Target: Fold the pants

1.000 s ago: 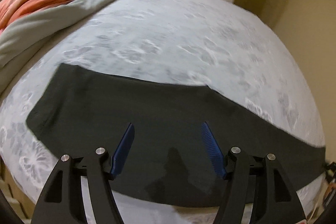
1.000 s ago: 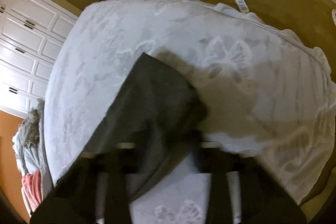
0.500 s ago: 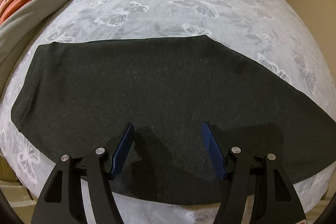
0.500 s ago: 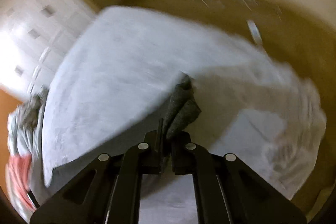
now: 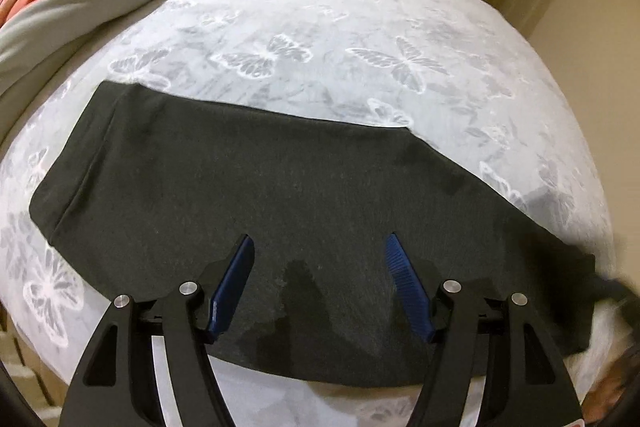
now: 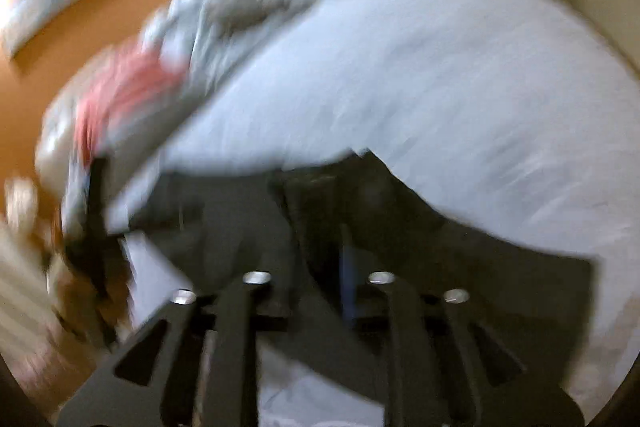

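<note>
Left view first: the pants (image 5: 280,211) lie flat and dark across the butterfly bedsheet (image 5: 360,39), one leg on the other, waistband toward the left. The left tool (image 5: 320,279) hangs just above them, spread wide, holding nothing, and it has backed off a touch from half a second ago. Right view now, badly smeared: the right tool (image 6: 324,251) has swung round with the leg end (image 6: 360,195) lifted, apparently clamped on it. My guess is the lengthwise fold toward the waistband is starting.
</note>
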The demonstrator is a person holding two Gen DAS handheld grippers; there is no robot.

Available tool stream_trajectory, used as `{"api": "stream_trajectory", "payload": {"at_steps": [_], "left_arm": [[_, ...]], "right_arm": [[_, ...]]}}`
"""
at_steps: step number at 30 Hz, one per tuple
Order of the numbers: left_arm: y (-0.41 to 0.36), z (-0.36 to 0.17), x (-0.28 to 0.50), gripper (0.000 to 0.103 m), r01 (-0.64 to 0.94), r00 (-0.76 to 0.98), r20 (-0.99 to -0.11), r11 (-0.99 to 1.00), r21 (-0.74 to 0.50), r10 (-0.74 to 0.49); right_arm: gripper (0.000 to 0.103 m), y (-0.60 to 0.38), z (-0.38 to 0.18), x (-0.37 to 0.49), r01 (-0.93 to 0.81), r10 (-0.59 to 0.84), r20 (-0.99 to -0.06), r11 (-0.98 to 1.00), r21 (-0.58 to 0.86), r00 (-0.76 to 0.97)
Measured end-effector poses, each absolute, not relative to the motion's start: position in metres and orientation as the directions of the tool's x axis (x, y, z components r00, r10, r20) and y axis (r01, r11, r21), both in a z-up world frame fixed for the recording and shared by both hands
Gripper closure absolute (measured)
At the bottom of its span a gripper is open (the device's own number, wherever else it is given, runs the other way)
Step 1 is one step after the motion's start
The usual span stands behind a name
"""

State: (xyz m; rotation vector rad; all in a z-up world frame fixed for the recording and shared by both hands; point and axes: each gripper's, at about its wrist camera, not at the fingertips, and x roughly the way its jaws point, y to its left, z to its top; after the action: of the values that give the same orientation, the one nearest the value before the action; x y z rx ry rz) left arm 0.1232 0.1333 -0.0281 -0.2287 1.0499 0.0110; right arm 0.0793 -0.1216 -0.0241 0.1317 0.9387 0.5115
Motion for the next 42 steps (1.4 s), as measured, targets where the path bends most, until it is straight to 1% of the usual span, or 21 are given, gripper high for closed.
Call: {"api": "stream_trajectory", "payload": {"at_steps": [2,3,4,6,11,14,17,18,19,20,21,25,27,28,31,33,35,36,37,39,42], "left_arm": [[0.135,-0.027,0.119,0.033,-0.09,0.5,-0.858,0.979,-0.184,-0.115],[0.136,-0.026,0.117,0.033,-0.08,0.499,-0.859,0.981,-0.179,-0.116],[0.137,-0.025,0.115,0.033,-0.073,0.501,-0.858,0.981,-0.177,-0.117],[0.14,-0.021,0.11,0.033,-0.054,0.512,-0.851,0.984,-0.17,-0.119],[0.141,-0.02,0.102,0.031,-0.043,0.509,-0.852,0.985,-0.166,-0.122],[0.138,-0.022,0.1,0.031,-0.033,0.502,-0.856,0.987,-0.159,-0.122],[0.138,-0.023,0.098,0.031,-0.034,0.506,-0.856,0.989,-0.145,-0.108],[0.139,-0.024,0.098,0.031,-0.036,0.505,-0.856,0.989,-0.144,-0.107],[0.14,-0.025,0.097,0.031,-0.037,0.504,-0.857,0.989,-0.144,-0.106],[0.141,-0.026,0.096,0.031,-0.039,0.502,-0.859,0.989,-0.142,-0.104],[0.143,-0.026,0.096,0.031,-0.04,0.501,-0.86,0.99,-0.135,-0.097],[0.148,-0.026,0.095,0.031,-0.057,0.511,-0.857,0.992,-0.112,-0.067],[0.152,-0.028,0.097,0.031,-0.072,0.512,-0.857,0.991,-0.116,-0.064],[0.153,-0.029,0.098,0.031,-0.077,0.51,-0.858,0.99,-0.12,-0.065],[0.156,-0.033,0.101,0.031,-0.089,0.494,-0.866,0.986,-0.142,-0.08],[0.158,-0.032,0.101,0.031,-0.094,0.493,-0.865,0.984,-0.153,-0.088],[0.159,-0.029,0.099,0.031,-0.089,0.507,-0.857,0.984,-0.155,-0.089],[0.159,-0.028,0.099,0.031,-0.086,0.512,-0.854,0.984,-0.156,-0.09],[0.159,-0.026,0.098,0.031,-0.079,0.516,-0.851,0.984,-0.159,-0.096],[0.155,-0.026,0.098,0.031,-0.068,0.517,-0.849,0.983,-0.17,-0.111],[0.144,-0.025,0.099,0.031,-0.052,0.523,-0.844,0.984,-0.172,-0.12]], "right_arm": [[0.078,-0.09,-0.046,0.075,-0.408,0.391,-0.808,0.889,0.208,0.441],[0.071,-0.085,-0.048,0.073,-0.421,0.357,-0.816,0.893,0.156,0.454],[0.051,-0.084,-0.047,0.066,-0.426,0.304,-0.815,0.901,0.078,0.493],[0.038,-0.092,-0.041,0.06,-0.403,0.261,-0.788,0.915,0.018,0.557],[0.039,-0.087,-0.046,0.053,-0.42,0.287,-0.785,0.907,0.038,0.549],[0.048,-0.064,-0.064,0.06,-0.445,0.286,-0.811,0.895,0.035,0.511],[0.056,-0.046,-0.087,0.07,-0.421,0.206,-0.833,0.906,-0.035,0.513],[0.064,-0.044,-0.093,0.072,-0.42,0.203,-0.835,0.907,-0.037,0.512],[0.084,-0.044,-0.091,0.073,-0.417,0.219,-0.826,0.908,-0.023,0.52],[0.091,-0.044,-0.085,0.075,-0.415,0.231,-0.825,0.91,-0.005,0.515],[0.092,-0.045,-0.078,0.076,-0.4,0.223,-0.817,0.917,-0.011,0.532],[0.091,-0.057,-0.023,0.065,-0.412,0.366,-0.71,0.904,0.117,0.601],[0.08,-0.049,-0.027,0.066,-0.445,0.409,-0.714,0.883,0.151,0.568],[0.063,-0.042,-0.045,0.071,-0.456,0.424,-0.745,0.871,0.181,0.515],[0.059,-0.034,-0.087,0.079,-0.442,0.375,-0.835,0.878,0.181,0.404],[0.059,-0.053,-0.065,0.075,-0.436,0.39,-0.807,0.881,0.186,0.444],[0.046,-0.085,-0.031,0.07,-0.406,0.391,-0.754,0.896,0.181,0.527],[0.03,-0.115,-0.009,0.063,-0.362,0.372,-0.713,0.916,0.175,0.594],[0.022,-0.142,0.003,0.059,-0.311,0.34,-0.687,0.935,0.172,0.642],[0.022,-0.199,0.008,0.052,-0.193,0.273,-0.681,0.962,0.193,0.679],[0.022,-0.274,-0.023,0.052,0.025,0.198,-0.765,0.963,0.269,0.613]]}}
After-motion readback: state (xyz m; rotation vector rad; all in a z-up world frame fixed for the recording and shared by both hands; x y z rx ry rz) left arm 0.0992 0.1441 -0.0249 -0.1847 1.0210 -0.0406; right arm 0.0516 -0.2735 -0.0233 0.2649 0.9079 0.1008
